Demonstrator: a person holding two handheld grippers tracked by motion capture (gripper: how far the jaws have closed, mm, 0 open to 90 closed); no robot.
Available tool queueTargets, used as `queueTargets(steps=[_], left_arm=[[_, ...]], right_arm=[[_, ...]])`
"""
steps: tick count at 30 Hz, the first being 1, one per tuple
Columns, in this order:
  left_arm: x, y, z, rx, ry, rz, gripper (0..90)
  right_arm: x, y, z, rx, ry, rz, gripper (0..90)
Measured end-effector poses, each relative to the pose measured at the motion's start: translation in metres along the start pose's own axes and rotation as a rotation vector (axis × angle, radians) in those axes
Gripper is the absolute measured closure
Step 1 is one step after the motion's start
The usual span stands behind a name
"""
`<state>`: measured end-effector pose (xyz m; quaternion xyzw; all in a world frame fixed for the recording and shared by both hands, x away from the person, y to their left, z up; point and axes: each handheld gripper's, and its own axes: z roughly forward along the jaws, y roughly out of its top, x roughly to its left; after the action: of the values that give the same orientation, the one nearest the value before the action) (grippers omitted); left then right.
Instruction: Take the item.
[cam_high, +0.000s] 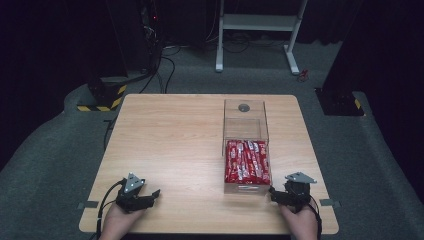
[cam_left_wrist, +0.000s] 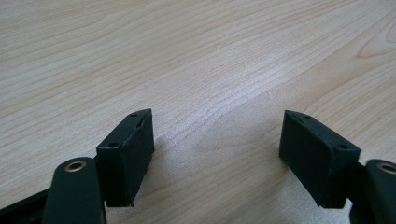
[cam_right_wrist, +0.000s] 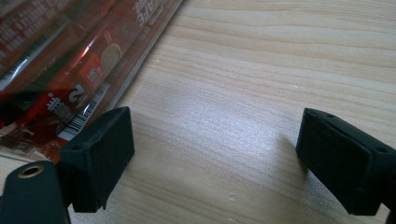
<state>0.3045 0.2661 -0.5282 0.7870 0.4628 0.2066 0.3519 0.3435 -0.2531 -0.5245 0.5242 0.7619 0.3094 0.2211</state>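
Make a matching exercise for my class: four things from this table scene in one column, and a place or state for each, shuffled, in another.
1. left gripper
2. right gripper
3. red packets
4. clear box

a. on the table's right half
b. open, beside the box's near corner
c. packed in the box's near part
d. open, over bare wood

Pairs: 1-d, 2-b, 3-c, 4-a

A light wooden table (cam_high: 175, 145) fills the middle of the high view, standing on grey carpet (cam_high: 45, 150). Right of centre on it sits a clear plastic box (cam_high: 245, 120); its lower half holds red packets (cam_high: 246, 161), its upper half shows bare wood.
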Motion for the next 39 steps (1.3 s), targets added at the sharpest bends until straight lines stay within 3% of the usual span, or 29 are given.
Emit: queueTargets(steps=[23,31,39], left_arm=[[0.0000,0.0014,0.0005,0.016,0.008,0.000,22.4],[0.0004,0.0044,-0.0004,0.029,-0.002,-0.016,26.0],[-0.0044,0.0082,-0.0044,0.016,-0.005,-0.001,27.4]], right_arm=[[0.0001,0.0000,0.0000,0.000,0.000,0.000,11.3],[0.0003,0.0000,-0.0001,0.000,0.003,-0.002,11.4],[0.0008,0.0000,-0.0002,0.002,0.005,0.001,11.5]])
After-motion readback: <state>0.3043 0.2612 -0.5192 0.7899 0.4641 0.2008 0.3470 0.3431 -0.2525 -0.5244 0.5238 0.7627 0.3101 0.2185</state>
